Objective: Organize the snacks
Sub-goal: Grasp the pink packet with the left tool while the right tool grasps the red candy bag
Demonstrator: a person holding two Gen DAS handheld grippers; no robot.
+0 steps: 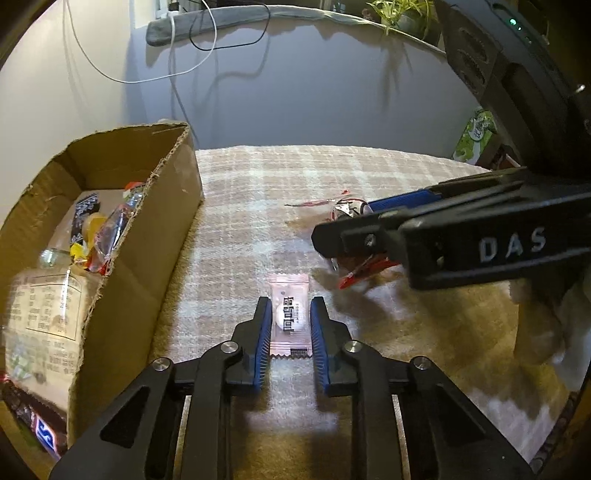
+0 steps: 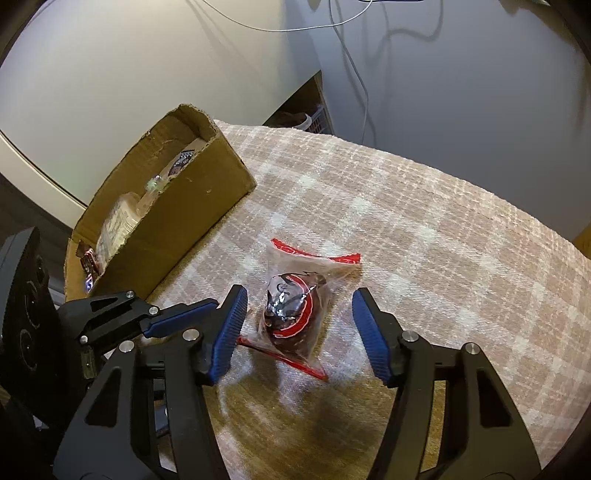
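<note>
My left gripper (image 1: 290,308) is closed around a small pale pink candy packet (image 1: 289,314) with dark print that lies on the checked cloth; the blue pads touch both its sides. My right gripper (image 2: 300,300) is open and straddles a clear packet with red edges holding a dark red sweet (image 2: 295,310), with a gap on each side. That packet also shows in the left wrist view (image 1: 349,210), partly hidden by the right gripper. A cardboard box (image 1: 155,236) holding several snacks stands at the left; it also shows in the right wrist view (image 2: 177,229).
The checked beige cloth (image 2: 424,229) covers the table. A wall with hanging cables stands behind. A green carton (image 1: 474,136) and a plant (image 1: 402,14) are at the far right. The left gripper's fingers (image 2: 177,317) sit close to the right gripper's left side.
</note>
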